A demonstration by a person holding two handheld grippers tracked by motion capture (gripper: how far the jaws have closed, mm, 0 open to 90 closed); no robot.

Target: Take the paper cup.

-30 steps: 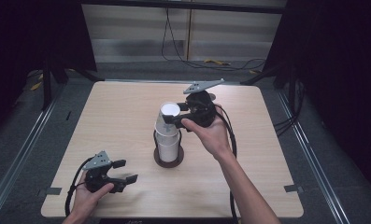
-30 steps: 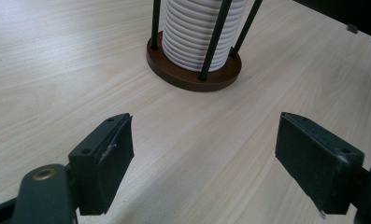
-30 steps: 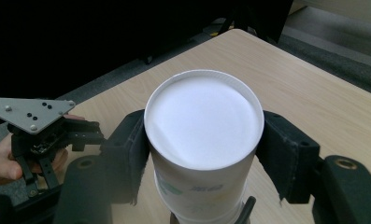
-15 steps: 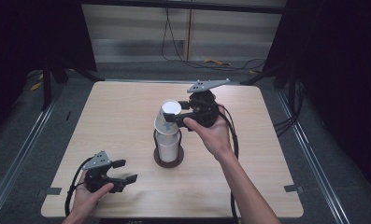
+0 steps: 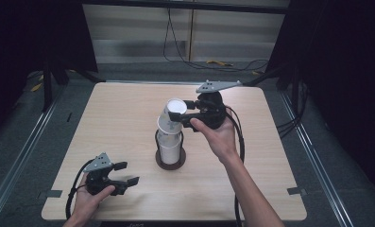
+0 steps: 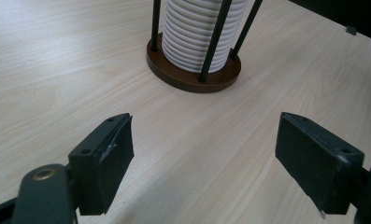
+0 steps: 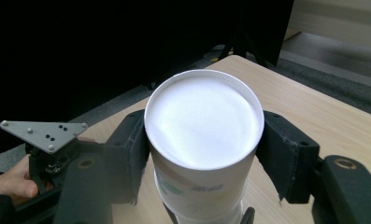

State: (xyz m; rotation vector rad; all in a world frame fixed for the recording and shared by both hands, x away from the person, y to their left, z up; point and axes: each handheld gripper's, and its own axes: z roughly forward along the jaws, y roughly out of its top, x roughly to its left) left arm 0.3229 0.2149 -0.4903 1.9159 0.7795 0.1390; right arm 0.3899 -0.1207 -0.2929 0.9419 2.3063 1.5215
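A stack of white paper cups (image 5: 170,142) stands in a holder with a round brown base (image 5: 170,163) and black rods at the table's middle. My right gripper (image 5: 181,113) is shut on the top cup (image 5: 175,109), which sits tilted just above the stack. In the right gripper view both pads (image 7: 134,149) press the sides of that cup (image 7: 203,126). My left gripper (image 5: 126,174) rests open near the front left of the table, with nothing between its fingers. In the left gripper view the stack (image 6: 197,32) and base (image 6: 192,74) lie ahead of its spread jaws.
The light wooden table (image 5: 119,113) has dark floor and metal rails on both sides. Cables (image 5: 175,47) lie on the floor beyond the far edge. The left gripper (image 7: 43,140) and its hand also appear in the right gripper view, low at the left.
The right gripper has lifted the top cup slightly up and away from the stack, so the rim of the cup below now shows. The left gripper has stayed put.
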